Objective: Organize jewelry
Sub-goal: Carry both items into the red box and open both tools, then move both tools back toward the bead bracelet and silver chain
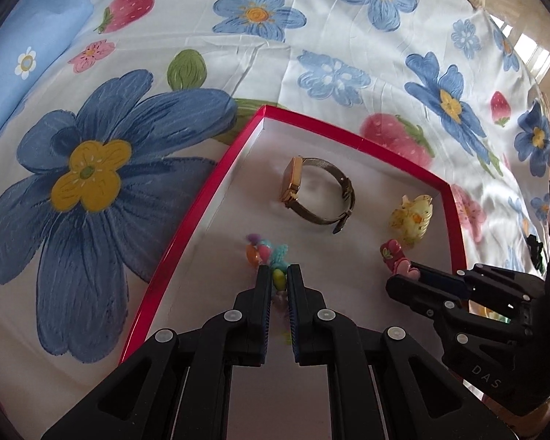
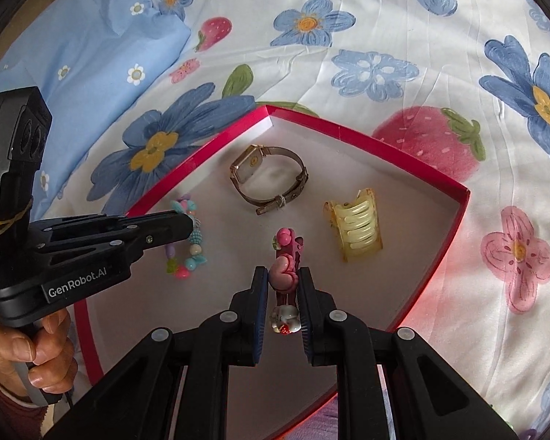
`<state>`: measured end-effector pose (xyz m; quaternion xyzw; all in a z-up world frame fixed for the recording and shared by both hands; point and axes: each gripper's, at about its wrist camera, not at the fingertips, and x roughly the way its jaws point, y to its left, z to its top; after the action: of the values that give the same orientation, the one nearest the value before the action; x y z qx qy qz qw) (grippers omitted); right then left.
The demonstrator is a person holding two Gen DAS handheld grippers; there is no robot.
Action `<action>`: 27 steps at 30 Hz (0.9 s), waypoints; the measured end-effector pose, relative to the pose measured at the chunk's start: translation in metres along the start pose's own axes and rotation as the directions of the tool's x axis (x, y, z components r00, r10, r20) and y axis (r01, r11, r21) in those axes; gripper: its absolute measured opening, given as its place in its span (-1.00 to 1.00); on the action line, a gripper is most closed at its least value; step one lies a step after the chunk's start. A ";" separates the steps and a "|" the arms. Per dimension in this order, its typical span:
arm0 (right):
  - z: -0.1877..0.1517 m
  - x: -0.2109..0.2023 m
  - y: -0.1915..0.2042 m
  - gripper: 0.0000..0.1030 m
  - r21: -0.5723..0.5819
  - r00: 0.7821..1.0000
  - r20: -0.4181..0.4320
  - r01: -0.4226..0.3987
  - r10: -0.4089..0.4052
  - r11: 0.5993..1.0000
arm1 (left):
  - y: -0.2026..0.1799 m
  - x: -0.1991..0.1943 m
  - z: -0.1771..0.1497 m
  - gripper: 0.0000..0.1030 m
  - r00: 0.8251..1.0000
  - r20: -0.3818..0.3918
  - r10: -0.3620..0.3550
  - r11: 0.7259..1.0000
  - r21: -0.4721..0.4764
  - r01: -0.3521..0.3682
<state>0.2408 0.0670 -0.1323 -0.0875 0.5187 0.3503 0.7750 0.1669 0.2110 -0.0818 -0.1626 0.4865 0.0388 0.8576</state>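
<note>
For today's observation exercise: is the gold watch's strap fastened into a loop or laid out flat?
Fastened into a loop. The watch lies on its side in the red box, its mesh strap curving round from the square face and closing at the buckle.

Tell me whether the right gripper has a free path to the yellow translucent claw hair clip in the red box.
Probably not yet: the right gripper is shut on the pink charm hair clip. The yellow claw clip lies unobstructed beside it.

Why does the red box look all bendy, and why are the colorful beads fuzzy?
Left wrist view: the fisheye lens curves the red box edges; the bead bracelet, pinched in the left hand-held gripper, sits too close, so it blurs. Right wrist view: same curving, but the bracelet looks sharper, and the red rim casts a pink glow on the bedsheet.
</note>
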 end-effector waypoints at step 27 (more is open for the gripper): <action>-0.012 -0.044 -0.003 -0.47 0.056 0.994 0.103 -0.044 0.038 0.997 | -0.003 -0.037 -0.015 -0.31 0.998 0.061 0.011 1.000 -0.027 -0.010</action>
<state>0.2238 0.0387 -0.1002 -0.0363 0.4901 0.3552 0.7952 0.1360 0.2068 -0.0565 -0.1702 0.4605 0.0547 0.8695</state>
